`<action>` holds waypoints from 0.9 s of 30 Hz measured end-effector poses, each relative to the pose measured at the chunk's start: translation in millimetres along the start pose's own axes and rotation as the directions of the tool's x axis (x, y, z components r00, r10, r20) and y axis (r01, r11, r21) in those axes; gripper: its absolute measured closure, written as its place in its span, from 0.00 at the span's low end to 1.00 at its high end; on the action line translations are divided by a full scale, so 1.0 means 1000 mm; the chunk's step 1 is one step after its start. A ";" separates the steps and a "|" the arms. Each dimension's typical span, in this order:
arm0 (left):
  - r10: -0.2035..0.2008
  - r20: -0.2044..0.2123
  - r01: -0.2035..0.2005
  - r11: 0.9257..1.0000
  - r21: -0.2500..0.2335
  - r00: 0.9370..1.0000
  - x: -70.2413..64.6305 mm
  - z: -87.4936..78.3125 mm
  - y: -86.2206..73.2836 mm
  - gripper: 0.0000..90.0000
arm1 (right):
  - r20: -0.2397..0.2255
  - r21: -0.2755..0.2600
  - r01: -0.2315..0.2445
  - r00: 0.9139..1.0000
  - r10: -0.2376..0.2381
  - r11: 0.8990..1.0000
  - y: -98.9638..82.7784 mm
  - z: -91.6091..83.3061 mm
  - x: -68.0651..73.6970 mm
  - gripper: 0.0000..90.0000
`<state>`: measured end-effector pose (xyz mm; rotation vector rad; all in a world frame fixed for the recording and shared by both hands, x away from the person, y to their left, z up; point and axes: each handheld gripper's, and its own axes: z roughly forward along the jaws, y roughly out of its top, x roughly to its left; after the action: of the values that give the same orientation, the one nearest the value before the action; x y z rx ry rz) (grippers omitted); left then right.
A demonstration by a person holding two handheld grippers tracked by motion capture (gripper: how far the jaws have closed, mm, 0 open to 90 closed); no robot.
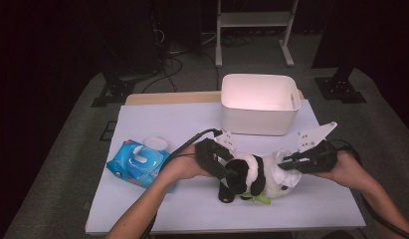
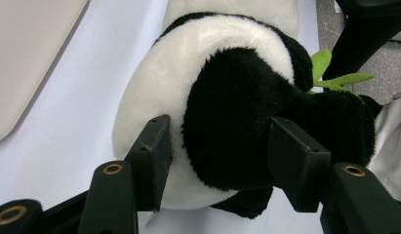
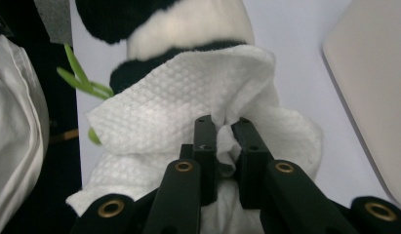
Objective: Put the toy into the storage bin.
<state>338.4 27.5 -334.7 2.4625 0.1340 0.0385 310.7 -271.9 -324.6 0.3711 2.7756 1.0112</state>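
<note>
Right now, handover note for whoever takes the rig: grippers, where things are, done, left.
Left gripper: jaws about half open, clamped on the black part of the plush panda, steadying it on the white table.
Right gripper: shut on a white wipe that is pressed against the panda's other end.
Blue wipe pack lies at the table's left, flap open. White bin stands at the far edge, behind the panda.
Done: wipe taken, panda pinned, wipe on the toy.
Left, probably: finish wiping; then likely put wipe or panda into the bin.
</note>
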 end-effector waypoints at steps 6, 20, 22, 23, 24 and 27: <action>-0.008 0.008 0.008 1.000 -0.015 1.000 0.002 0.000 -0.002 0.48 | 0.025 0.032 -0.054 0.998 0.053 0.998 -0.025 -0.012 -0.004 0.90; 0.006 0.000 -0.006 1.000 0.001 1.000 0.002 0.004 0.005 0.48 | 0.011 -0.008 -0.018 1.000 0.019 1.000 -0.009 -0.003 -0.003 0.90; 0.004 0.000 -0.004 1.000 0.004 1.000 0.003 0.003 0.005 0.48 | -0.001 -0.022 -0.009 1.000 0.009 1.000 0.001 0.002 -0.005 0.90; -0.004 0.004 0.004 1.000 -0.005 1.000 0.004 0.003 0.003 0.48 | -0.005 -0.021 -0.008 1.000 0.008 1.000 0.001 0.003 -0.006 0.90; -0.004 0.009 0.004 1.000 -0.007 1.000 0.004 0.003 0.003 0.48 | -0.009 -0.026 -0.013 1.000 0.012 1.000 0.000 0.002 -0.007 0.90; -0.006 0.010 0.006 1.000 -0.007 1.000 0.004 0.003 0.003 0.48 | 0.012 -0.016 -0.032 0.999 0.033 0.999 -0.010 -0.002 -0.009 0.90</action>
<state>342.8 24.3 -335.1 2.4548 0.1372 0.0237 317.4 -283.2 -328.8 0.4199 2.7576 1.0347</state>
